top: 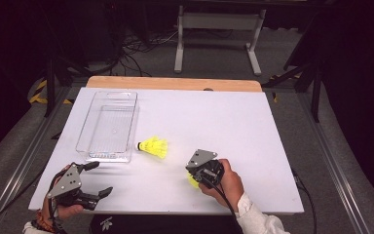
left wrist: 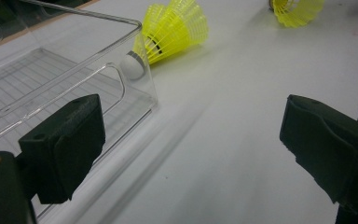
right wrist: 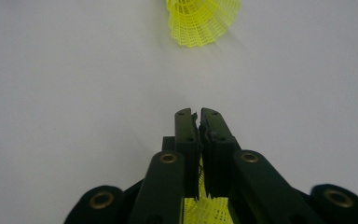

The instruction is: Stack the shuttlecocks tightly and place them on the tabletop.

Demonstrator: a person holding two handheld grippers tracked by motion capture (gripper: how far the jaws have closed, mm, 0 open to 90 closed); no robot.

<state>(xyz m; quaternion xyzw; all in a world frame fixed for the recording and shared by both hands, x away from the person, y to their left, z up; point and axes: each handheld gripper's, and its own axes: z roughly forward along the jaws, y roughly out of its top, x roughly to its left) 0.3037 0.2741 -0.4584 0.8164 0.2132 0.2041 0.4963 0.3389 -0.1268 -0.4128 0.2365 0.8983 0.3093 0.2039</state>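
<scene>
two neon-yellow plastic-skirted shuttlecocks are in play on the white table top (top: 233, 122). one of them (top: 192, 180) is pinched by its mesh skirt in the right gripper (top: 197, 178), whose jaws have come together on the netting: in the right gripper view the yellow lattice (right wrist: 205, 205) shows squeezed between the two black pads, with the jaw tips nearly meeting above it. in the high view this gripper sits at the near right of the table, the person's right hand (top: 226, 183) wrapped around its body.

the second shuttlecock (top: 154, 147) lies on its side near the table's middle, its white cork nose pointing left at the clear rectangular plastic bin (top: 108, 126) and almost against the bin's near right corner, its skirt flaring to the right. its long axis thus runs roughly left to right across the table.

the left gripper (top: 95, 180) rests at the near left corner with its jaws wide apart and nothing between them; its own view looks past the bin's wall (left wrist: 74, 79) toward that lying shuttlecock (left wrist: 175, 30).

the relation that matters: the bin lies up and to the left of the right gripper, with the free shuttlecock between them, so a carry to the bin would probably need to clear it.
</scene>
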